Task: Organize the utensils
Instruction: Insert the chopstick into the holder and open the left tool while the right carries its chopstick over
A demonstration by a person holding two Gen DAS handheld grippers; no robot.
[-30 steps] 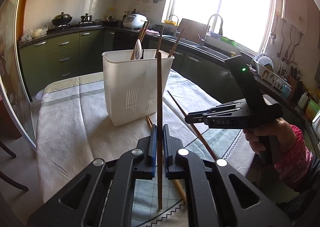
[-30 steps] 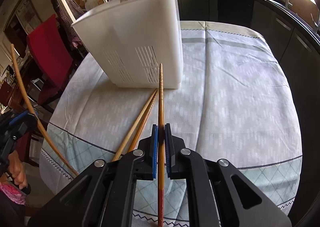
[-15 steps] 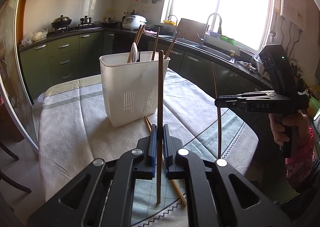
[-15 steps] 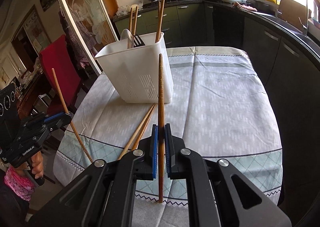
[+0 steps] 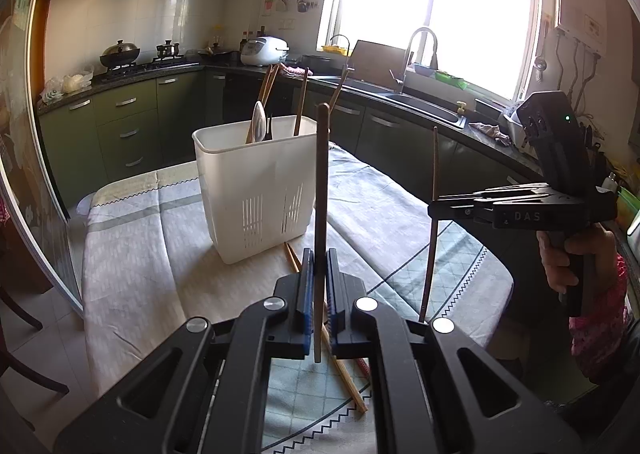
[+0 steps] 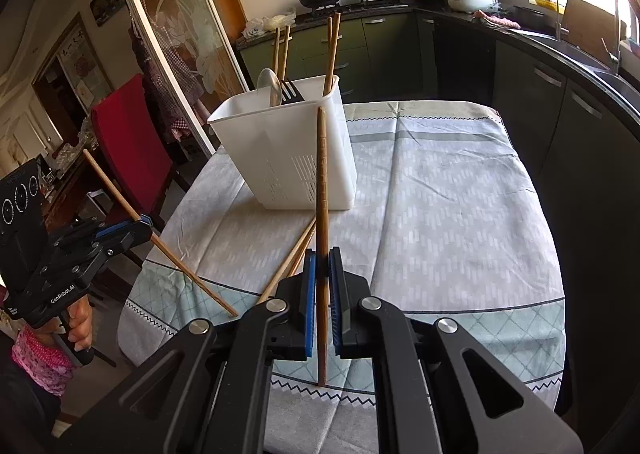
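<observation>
The white bin [image 5: 256, 190] stands on the clothed table [image 5: 132, 254] and serves as the landmark. Inside it are one spoon [image 5: 259, 122], one fork [image 6: 289, 91], and four upright chopsticks: two at its left end [image 6: 280, 50] and two more at the right corner [image 6: 332, 50].

Left of the bin in the right wrist view, the left gripper [image 6: 138, 225] is clamped fully shut on one chopstick [image 6: 180, 266], which slants across the table's near-left edge, well apart from the bin. A hand [image 6: 78, 324] in a pink patterned sleeve carries this gripper.

In front of the bin, two loose chopsticks [image 6: 290, 262] lie together on the cloth, their far tips just beside the bin's base.

Nearer than those, the right gripper [image 6: 322, 266] is likewise closed tight on one chopstick [image 6: 321, 174], held upright above the table in front of the bin. From the left wrist view this gripper [image 5: 434, 210] sits to the right of the bin, well apart, its chopstick [image 5: 431, 238] nearly vertical, with the right hand [image 5: 568, 254] behind it.

In all, four chopsticks stand inside the bin and four are outside: two held, two lying.
</observation>
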